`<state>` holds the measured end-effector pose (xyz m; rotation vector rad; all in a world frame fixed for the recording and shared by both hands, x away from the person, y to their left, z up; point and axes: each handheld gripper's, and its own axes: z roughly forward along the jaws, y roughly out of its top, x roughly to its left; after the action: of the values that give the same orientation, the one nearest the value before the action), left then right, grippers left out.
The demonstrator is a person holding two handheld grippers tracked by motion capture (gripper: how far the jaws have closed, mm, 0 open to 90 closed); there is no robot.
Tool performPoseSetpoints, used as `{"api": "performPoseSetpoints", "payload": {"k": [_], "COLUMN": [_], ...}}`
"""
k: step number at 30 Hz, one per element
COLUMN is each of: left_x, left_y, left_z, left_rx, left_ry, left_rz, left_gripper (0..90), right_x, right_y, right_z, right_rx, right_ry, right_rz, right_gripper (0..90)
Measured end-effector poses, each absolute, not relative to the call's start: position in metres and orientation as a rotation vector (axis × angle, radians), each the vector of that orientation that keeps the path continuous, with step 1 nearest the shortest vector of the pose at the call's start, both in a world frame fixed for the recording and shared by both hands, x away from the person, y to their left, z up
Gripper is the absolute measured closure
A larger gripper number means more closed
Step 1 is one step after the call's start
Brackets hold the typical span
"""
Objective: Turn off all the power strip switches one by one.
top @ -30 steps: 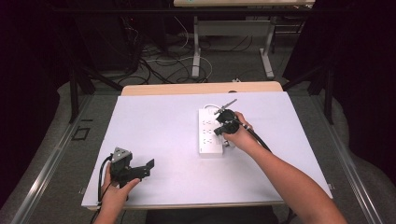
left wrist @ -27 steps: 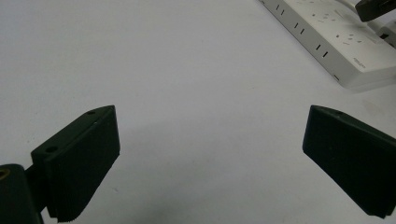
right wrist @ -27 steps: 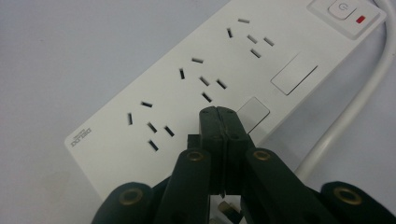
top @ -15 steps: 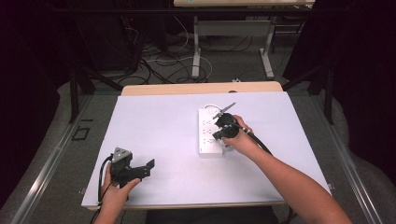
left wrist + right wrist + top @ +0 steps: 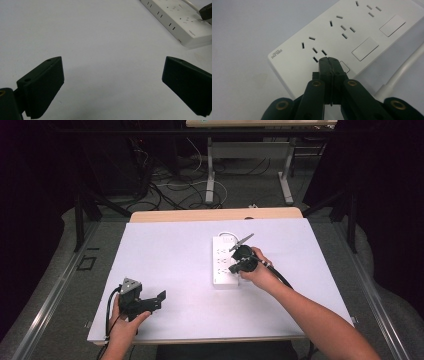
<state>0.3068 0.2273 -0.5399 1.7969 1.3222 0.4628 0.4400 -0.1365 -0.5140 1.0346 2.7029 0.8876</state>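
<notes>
Right hand-held gripper [image 5: 329, 60] has its jaws pressed together, tips down on the white power strip [image 5: 225, 261] mid-tabletop [image 5: 170, 255], by a switch. Left hand-held gripper [image 5: 161, 299] sits wide apart near the front-left corner.

Lab, white-topped table [image 5: 165, 250], floor cables [image 5: 175, 185], dark surroundings

The white table [image 5: 165, 265] is brightly lit from above, while the room along the frame's top and sides lies dark. Shadows are soft. Both gripper views look slightly grainy.
</notes>
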Motion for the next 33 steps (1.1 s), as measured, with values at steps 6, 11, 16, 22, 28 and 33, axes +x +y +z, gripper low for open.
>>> {"api": "performPoseSetpoints", "payload": {"k": [6, 11, 16, 22, 28, 33], "left_x": [0.3067, 0.3067, 0.3068, 0.3071, 0.3069, 0.3064], "left_y": [0.2277, 0.2275, 0.2271, 0.2268, 0.2265, 0.2275], "left_z": [-0.54, -0.5397, -0.54, -0.5399, -0.54, -0.5399], "left_rx": [1.799, 1.804, 1.802, 1.806, 1.807, 1.797], "left_ry": [1.326, 1.323, 1.322, 1.322, 1.322, 1.326], "left_rz": [0.461, 0.456, 0.462, 0.462, 0.462, 0.463], "left_gripper": [3.9, 3.9, 3.9, 3.9, 3.9, 3.9], "right_x": [0.4385, 0.4383, 0.439, 0.4391, 0.4369, 0.4369], "right_y": [-0.1396, -0.1402, -0.1414, -0.1415, -0.142, -0.1431], "right_z": [-0.5153, -0.5163, -0.5165, -0.5191, -0.5198, -0.5203], "right_rx": [1.016, 1.018, 1.015, 1.02, 1.037, 1.031], "right_ry": [2.716, 2.714, 2.716, 2.725, 2.71, 2.704], "right_rz": [0.871, 0.883, 0.888, 0.883, 0.899, 0.913], "right_gripper": [90.0, 90.0, 90.0, 90.0, 90.0, 90.0]}}
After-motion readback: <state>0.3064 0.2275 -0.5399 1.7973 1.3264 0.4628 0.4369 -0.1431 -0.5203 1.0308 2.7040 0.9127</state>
